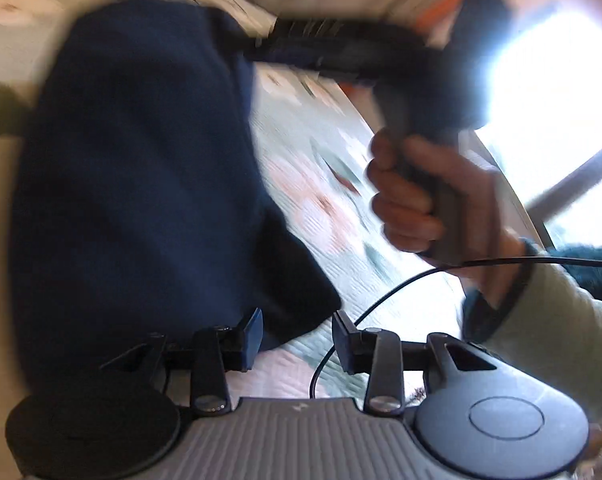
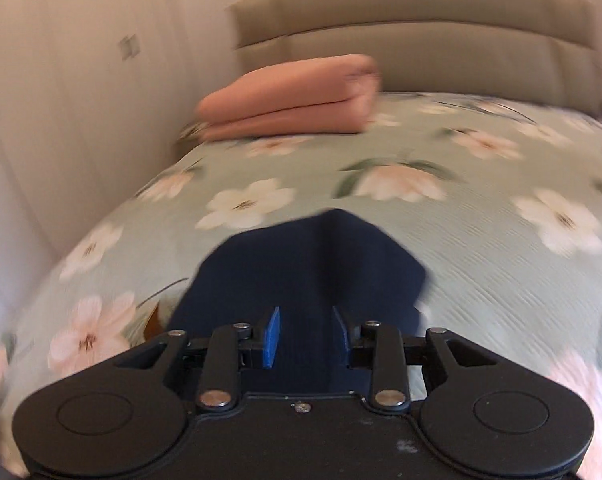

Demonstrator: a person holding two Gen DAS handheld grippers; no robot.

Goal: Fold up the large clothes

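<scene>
We see a bed with pale green floral quilted cover (image 2: 481,248); dark navy folded garment (image 1: 133,168) lies flat on it, lower centre in the right wrist view, left half of the left wrist view; folded pink blanket (image 2: 289,100) sits near the beige padded headboard (image 2: 421,32); left gripper (image 1: 297,340) part open, nothing clamped, garment edge just beyond its fingertips; right gripper (image 2: 307,338) part open above garment, holding nothing.

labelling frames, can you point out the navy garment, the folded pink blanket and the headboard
navy garment (image 1: 133,168), left wrist view, middle of the cloth
folded pink blanket (image 2: 289,98), right wrist view, its side
headboard (image 2: 421,32), right wrist view, upper padding
</scene>
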